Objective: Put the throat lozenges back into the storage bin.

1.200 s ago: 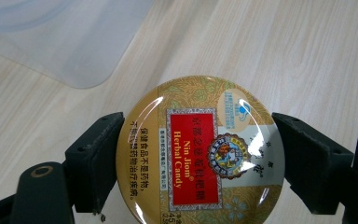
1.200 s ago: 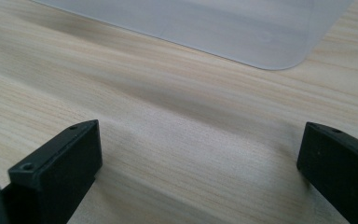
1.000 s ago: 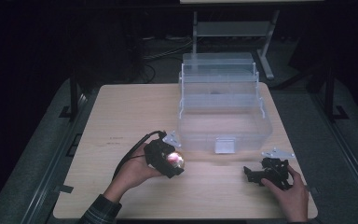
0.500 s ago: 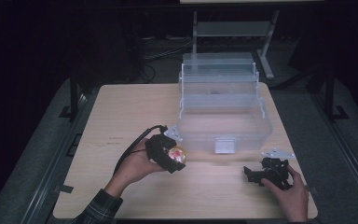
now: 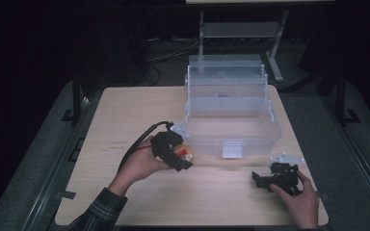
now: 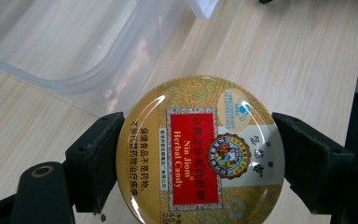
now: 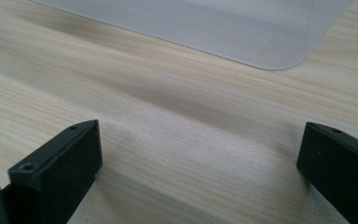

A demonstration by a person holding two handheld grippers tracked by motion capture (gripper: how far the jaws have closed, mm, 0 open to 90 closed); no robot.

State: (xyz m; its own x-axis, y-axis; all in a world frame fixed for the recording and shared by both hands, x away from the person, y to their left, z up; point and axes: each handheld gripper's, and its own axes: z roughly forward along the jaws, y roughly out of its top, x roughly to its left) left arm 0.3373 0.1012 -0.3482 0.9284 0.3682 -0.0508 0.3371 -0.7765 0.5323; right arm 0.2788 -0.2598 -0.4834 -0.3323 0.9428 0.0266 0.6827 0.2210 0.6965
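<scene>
tin (image 6: 200, 151): gold, leaf-patterned, red label panel
bin (image 5: 231, 115): clear, frosted
table (image 5: 125, 120): pale wood grain
sleeve (image 5: 99, 211): dark plaid

I read print on one thing, the round candy tin (image 6: 200, 151) clamped between my left gripper (image 6: 193, 161)'s jaws. Its red centre panel carries "Nin Jiom" with a registered mark and "Herbal Candy" in gold letters, beside a line of larger Chinese characters. Two rows of dark Chinese characters run along the gold band next to the panel. At the lid's lower edge I can make out "45" and "25", cut off by the frame. The small round emblems are too fine to read.
</scene>
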